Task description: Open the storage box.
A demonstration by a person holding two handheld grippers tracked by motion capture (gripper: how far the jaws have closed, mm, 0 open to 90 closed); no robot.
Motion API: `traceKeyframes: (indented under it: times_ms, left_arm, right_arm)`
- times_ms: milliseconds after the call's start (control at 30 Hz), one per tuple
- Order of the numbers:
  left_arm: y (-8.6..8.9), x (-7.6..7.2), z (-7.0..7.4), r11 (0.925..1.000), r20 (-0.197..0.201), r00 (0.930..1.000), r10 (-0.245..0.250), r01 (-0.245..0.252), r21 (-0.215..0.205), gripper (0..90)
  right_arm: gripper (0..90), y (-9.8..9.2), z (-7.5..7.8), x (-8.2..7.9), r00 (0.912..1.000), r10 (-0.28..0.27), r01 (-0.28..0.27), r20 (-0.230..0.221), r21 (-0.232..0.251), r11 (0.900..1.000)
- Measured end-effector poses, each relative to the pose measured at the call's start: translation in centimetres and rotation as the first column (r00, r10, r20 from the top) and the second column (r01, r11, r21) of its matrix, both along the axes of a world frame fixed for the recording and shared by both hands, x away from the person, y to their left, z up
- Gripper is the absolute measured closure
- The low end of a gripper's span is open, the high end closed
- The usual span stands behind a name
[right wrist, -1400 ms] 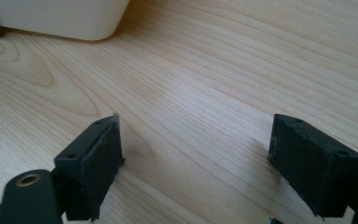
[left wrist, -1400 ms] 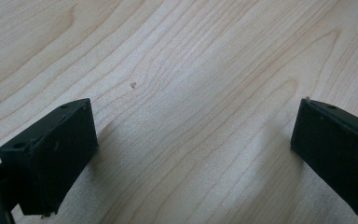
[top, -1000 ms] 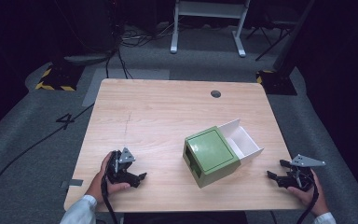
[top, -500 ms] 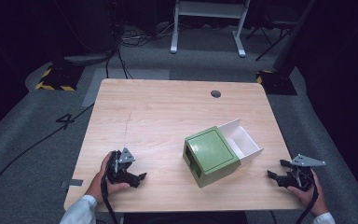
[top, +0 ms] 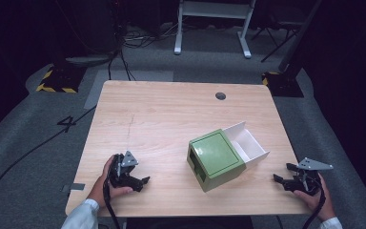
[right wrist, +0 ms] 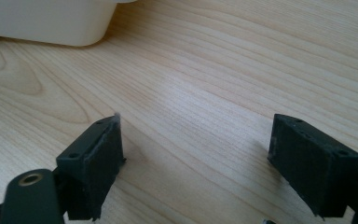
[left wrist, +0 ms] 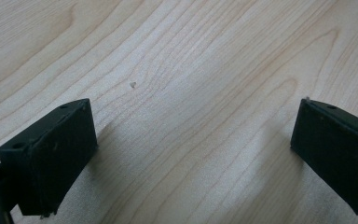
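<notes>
1. Item: a green box-shaped sleeve (top: pixel 217 159) with a white plastic drawer (top: pixel 248 144) pulled part-way out of it. I logged it on the light wood-grain tabletop (top: pixel 171 114), right of centre and toward the near edge.

2. Relation to the fingers: the box lay between my two grippers. The right gripper (top: pixel 286 180) sat by the near right corner, with the open drawer end just up and to its left. The left gripper (top: pixel 140 180) sat near the front left, facing the green closed end. I judged the right one the nearer to the drawer and the left one about as near to the sleeve.

3. Long axis: it ran on a diagonal, from the green end at near-left to the white end at far-right. A closing push would, in my judgement, travel along that line.

4. Fingers: both pairs stood wide apart and held nothing. In the left gripper view the left fingers (left wrist: pixel 51 158) had bare wood between them; in the right gripper view the right fingers (right wrist: pixel 93 168) likewise, with a rounded white drawer corner (right wrist: pixel 46 21) ahead at upper left.

5. Appearance: the sleeve top was a flat, matt green square with a faint inset border; the near face showed dark cut-outs. The drawer looked empty, thin-walled and glossy white.
</notes>
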State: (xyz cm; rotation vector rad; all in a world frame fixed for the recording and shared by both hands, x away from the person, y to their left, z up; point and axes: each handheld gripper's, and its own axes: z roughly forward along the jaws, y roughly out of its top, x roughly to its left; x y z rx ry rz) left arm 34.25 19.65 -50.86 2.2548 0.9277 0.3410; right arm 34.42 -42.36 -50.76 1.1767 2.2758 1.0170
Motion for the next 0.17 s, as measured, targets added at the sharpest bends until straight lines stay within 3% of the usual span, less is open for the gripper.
traceKeyframes:
  times_ms: [167]
  left_arm:
    - [0.00, 0.00, 0.00, 1.0000, 0.000, 1.0000, 0.000, 0.000, 0.000, 0.4]
  right_arm:
    - [17.9, 0.00, 0.00, 0.00, 1.0000, 0.000, 0.000, 0.000, 0.000, 1.000]
